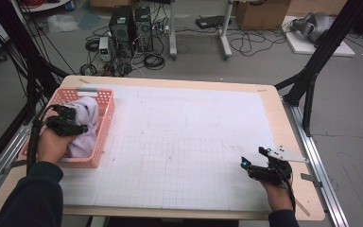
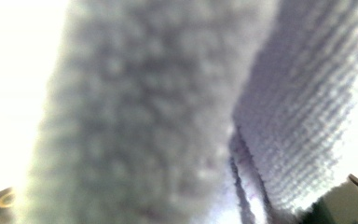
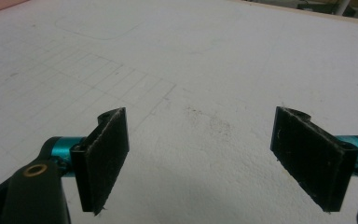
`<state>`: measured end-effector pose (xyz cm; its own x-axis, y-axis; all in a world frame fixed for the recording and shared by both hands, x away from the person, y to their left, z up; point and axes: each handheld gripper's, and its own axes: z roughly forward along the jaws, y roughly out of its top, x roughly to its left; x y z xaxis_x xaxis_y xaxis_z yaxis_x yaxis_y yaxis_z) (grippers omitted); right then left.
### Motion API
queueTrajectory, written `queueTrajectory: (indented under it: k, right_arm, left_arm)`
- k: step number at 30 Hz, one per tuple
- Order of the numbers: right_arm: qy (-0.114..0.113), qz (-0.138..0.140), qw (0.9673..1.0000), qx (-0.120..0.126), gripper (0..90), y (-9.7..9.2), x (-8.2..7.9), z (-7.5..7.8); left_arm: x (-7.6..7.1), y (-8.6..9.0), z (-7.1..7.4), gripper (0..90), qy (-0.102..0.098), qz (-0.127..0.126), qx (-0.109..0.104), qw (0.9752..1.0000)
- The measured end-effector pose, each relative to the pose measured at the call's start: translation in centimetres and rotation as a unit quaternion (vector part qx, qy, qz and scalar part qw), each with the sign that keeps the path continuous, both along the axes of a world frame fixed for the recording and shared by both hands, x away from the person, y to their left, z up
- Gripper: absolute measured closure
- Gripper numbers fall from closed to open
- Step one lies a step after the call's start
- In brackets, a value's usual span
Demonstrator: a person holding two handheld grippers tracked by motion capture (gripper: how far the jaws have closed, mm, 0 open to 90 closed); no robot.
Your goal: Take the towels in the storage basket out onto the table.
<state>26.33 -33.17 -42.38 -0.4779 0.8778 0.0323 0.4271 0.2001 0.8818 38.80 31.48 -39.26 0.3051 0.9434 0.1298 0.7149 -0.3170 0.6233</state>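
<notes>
White fluffy towel [image 1: 86,124] lies bunched inside a pink plastic lattice basket [image 1: 105,101] at the near left corner of the pale gridded tabletop [image 1: 184,142], with the left gripper [image 1: 71,119] pushed into it from the person's side; its camera sits so close against the pile that I cannot tell whether its fingers grip the cloth. Well apart, at the near right, the right gripper [image 1: 253,160] rests low over bare tabletop, its fingers [image 3: 103,158] spread wide with nothing between them.

Blurred pale towel [image 2: 135,116] close up
</notes>
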Motion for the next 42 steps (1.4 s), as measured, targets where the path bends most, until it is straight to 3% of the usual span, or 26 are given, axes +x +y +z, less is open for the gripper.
queueTrajectory:
  k: [4,7,9,12,14,18,19,22,27,30,35,37,42]
  right_arm:
    - [-0.002,0.003,1.0,-0.002,18.0,0.2,0.1,0.0]
    - [-0.002,0.002,1.0,-0.002,18.0,0.2,0.0,0.1]
    - [-0.002,0.001,1.0,-0.002,18.0,0.1,0.0,0.0]
    - [-0.003,0.0,1.0,-0.002,18.0,0.1,0.1,0.0]
    - [-0.003,0.002,1.0,-0.002,18.0,0.1,0.0,0.0]
    - [-0.003,0.001,1.0,0.0,18.0,0.1,0.0,0.1]
    - [-0.003,0.0,1.0,0.001,17.9,0.1,0.0,0.1]
    - [-0.006,0.0,1.0,0.001,17.9,0.1,0.0,0.1]
    - [-0.007,0.0,1.0,0.0,18.0,0.1,0.0,0.1]
    - [-0.007,0.001,1.0,0.001,18.0,0.1,-0.1,0.2]
    - [-0.007,0.002,1.0,0.0,18.0,0.1,-0.1,0.2]
    - [-0.005,0.0,1.0,0.001,17.9,0.1,-0.1,0.2]
    - [-0.008,0.002,1.0,0.002,18.0,0.1,-0.1,0.2]
  left_arm:
    - [-1.0,1.3,1.4,52.9,-0.046,0.014,-0.048,0.9977]
    - [-1.8,2.3,2.4,52.9,-0.087,0.021,-0.083,0.9925]
    - [-2.4,2.7,3.1,52.8,-0.12,0.025,-0.105,0.9869]
    - [-3.2,3.2,4.0,52.8,-0.166,0.023,-0.144,0.9752]
    - [-3.6,3.3,4.5,52.8,-0.196,0.018,-0.17,0.9656]
    - [-4.3,2.8,5.5,52.8,-0.239,-0.005,-0.19,0.9524]
    - [-4.4,2.7,5.8,52.8,-0.247,-0.009,-0.191,0.95]
    - [-4.8,1.9,6.8,52.8,-0.278,-0.026,-0.207,0.9377]
    - [-5.3,0.6,8.4,52.7,-0.307,-0.058,-0.218,0.9248]
    - [-5.5,-0.6,9.2,52.7,-0.319,-0.078,-0.223,0.9178]
    - [-5.5,-2.8,10.1,52.7,-0.331,-0.12,-0.242,0.9041]
    - [-5.5,-3.8,10.4,52.6,-0.333,-0.135,-0.247,0.9]
    - [-5.3,-6.9,10.5,52.6,-0.328,-0.176,-0.251,0.8936]
